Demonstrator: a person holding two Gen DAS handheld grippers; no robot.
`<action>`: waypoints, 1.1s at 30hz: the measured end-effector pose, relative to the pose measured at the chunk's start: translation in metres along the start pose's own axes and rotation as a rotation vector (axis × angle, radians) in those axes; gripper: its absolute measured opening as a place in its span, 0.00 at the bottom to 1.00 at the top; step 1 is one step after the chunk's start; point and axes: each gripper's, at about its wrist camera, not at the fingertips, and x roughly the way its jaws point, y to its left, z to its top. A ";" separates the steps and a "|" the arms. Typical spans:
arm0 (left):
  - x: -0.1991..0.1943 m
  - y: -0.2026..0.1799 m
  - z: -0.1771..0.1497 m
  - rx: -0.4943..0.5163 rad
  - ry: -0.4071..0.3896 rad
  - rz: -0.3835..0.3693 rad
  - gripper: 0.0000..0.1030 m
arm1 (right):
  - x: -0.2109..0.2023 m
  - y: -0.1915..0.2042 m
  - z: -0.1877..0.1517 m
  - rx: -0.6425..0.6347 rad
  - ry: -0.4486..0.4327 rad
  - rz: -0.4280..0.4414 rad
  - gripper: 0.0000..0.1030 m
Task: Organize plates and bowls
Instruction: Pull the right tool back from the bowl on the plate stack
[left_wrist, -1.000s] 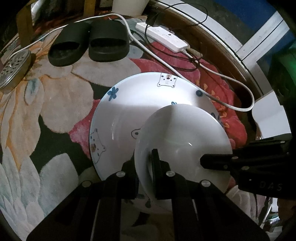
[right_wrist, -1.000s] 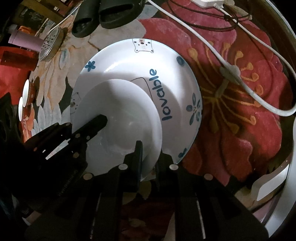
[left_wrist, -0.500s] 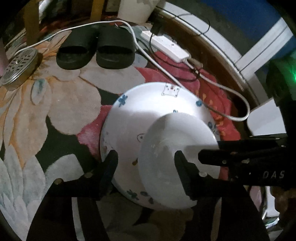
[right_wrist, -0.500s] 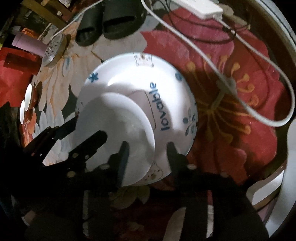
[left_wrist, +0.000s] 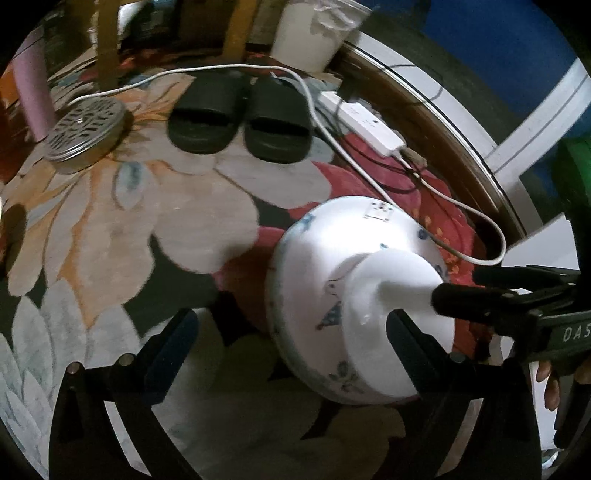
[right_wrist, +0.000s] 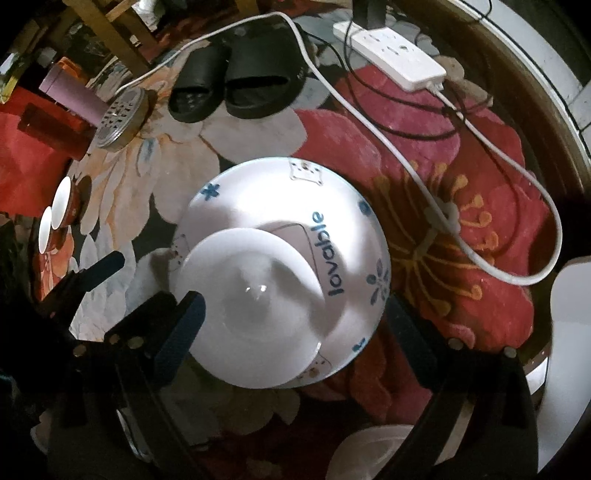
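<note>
1. Large bowl (right_wrist: 332, 206) reads "lovable" in blue; rim upward, on the floral rug (right_wrist: 443, 177).
2. Plain white bowl (right_wrist: 251, 317) nested inside it, upright.
3. Left hand-held gripper (left_wrist: 291, 343) jaws opening, clear of both bowls.
4. Right hand-held gripper (right_wrist: 291, 332) jaws opening, nothing clamped.
5. "DAS" lettering visible on the right hand-held gripper.

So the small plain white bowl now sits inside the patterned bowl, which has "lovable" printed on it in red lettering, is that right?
Not quite: the lettering on the patterned bowl is blue, not red, as the right wrist view shows. The small plain white bowl does sit inside it.
</note>
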 end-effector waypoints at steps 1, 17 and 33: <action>-0.002 0.004 0.000 -0.008 -0.004 0.006 0.99 | -0.001 0.003 0.001 -0.006 -0.006 -0.002 0.96; -0.027 0.050 0.000 -0.090 -0.051 0.059 0.99 | -0.007 0.014 0.002 -0.018 -0.064 -0.066 1.00; -0.046 0.081 -0.005 -0.138 -0.069 0.093 0.99 | -0.007 0.037 0.002 -0.065 -0.080 -0.077 1.00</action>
